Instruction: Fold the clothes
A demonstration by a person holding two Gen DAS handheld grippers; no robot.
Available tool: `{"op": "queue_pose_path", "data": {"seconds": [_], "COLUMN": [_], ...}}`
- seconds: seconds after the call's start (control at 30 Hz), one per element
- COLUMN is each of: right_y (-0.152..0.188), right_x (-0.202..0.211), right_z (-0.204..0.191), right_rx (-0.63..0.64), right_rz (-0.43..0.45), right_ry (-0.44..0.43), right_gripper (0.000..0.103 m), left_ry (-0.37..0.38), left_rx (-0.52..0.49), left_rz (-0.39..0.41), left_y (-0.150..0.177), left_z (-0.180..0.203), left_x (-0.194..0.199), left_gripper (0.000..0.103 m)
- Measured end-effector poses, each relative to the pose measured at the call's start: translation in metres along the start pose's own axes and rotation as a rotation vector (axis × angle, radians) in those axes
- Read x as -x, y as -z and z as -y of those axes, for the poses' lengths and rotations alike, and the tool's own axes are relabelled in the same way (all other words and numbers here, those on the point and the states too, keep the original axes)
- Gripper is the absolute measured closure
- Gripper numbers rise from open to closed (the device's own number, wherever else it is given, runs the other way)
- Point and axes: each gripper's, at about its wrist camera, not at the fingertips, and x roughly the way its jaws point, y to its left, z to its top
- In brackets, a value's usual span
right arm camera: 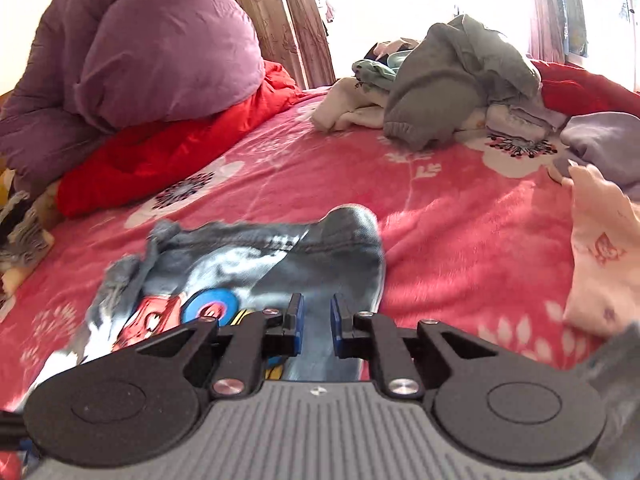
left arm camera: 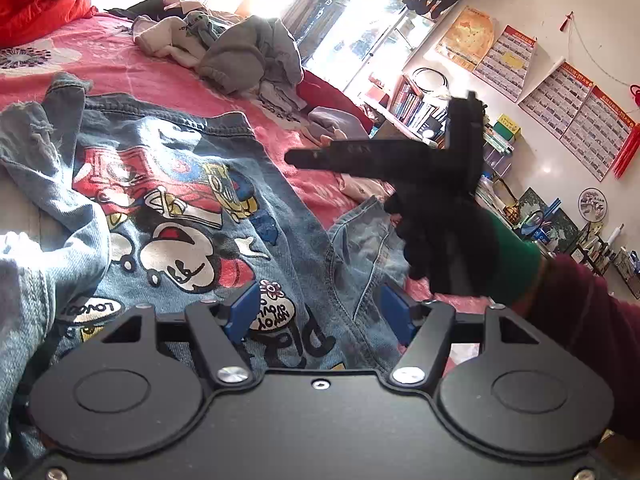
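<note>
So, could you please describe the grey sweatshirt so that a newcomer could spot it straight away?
Start at the pink flowered blanket that covers the bed and look to its far end, by the bright window. There a heap of unfolded clothes lies, and the grey sweatshirt is the bulky crumpled piece on top. It is plain grey with a ribbed cuff, unlike the white garment beside it or the printed denim jacket nearer the camera.

Daylight blows out the window (right arm camera: 420, 8) in both fisheye views; the denim jacket (right arm camera: 256, 264) smears with motion blur.
</note>
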Motion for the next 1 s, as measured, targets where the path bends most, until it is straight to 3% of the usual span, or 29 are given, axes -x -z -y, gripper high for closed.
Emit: {"op": "queue_pose_path", "data": {"seconds": [0.1,0.2,0.3,0.37,0.47,0.53,0.63,0.7,0.77,0.9,0.93,0.97,1.0], "right_y": [0.025,0.048,0.060,0.076,0.089,0.080,0.069,0.070,0.071,0.061,0.059,0.058,0.058], "right_x": [-0.007,-0.006,0.023,0.031,0.026,0.030,0.037,0.030,0.028,0.030,0.025,0.020,0.024], "right_z": [-0.016,-0.015,-0.017,-0.024,-0.041,-0.054,-0.063,-0.055,-0.040,-0.029,-0.034,-0.031,-0.017], "right_rx": [0.098,0.045,-0.139,-0.225,-0.235,-0.145,-0.018,0.018,-0.029,-0.035,0.017,0.040,-0.050], "right_rz": [-0.111,-0.104,0.053,0.125,0.117,0.147,0.199,0.169,0.155,0.204,0.181,0.162,0.169], "right_ry": [0.130,0.201,0.109,0.070,0.045,0.064,0.224,0.280,0.278,0.236,0.347,0.404,0.342], "right_gripper": [0.082,0.081,0.079,0.073,0.072,0.073,0.063,0.061,0.061,0.062,0.062,0.062,0.063], "left_ry": [0.000,-0.010,-0.102,-0.166,-0.266,-0.330,-0.383,-0.408,-0.433,-0.449,-0.440,-0.431,-0.422], "left_rx": [-0.002,-0.010,-0.063,-0.094,-0.072,-0.028,0.100,0.187,0.264,0.268,0.271,0.273,0.275], "left_rz": [0.015,0.060,0.187,0.227,0.257,0.280,0.307,0.321,0.330,0.330,0.334,0.339,0.344], "left_y": [0.000,-0.006,-0.014,-0.021,-0.031,-0.039,-0.047,-0.051,-0.054,-0.057,-0.057,-0.057,-0.057], "left_z": [0.001,0.004,0.012,0.011,-0.009,-0.031,-0.071,-0.095,-0.117,-0.124,-0.125,-0.126,-0.126], "left_x": [0.004,0.012,0.034,0.046,0.068,0.083,0.090,0.088,0.086,0.087,0.088,0.089,0.089], "left_gripper": [0.037,0.037,0.037,0.037,0.037,0.037,0.037,0.037,0.037,0.037,0.037,0.037,0.037]}}
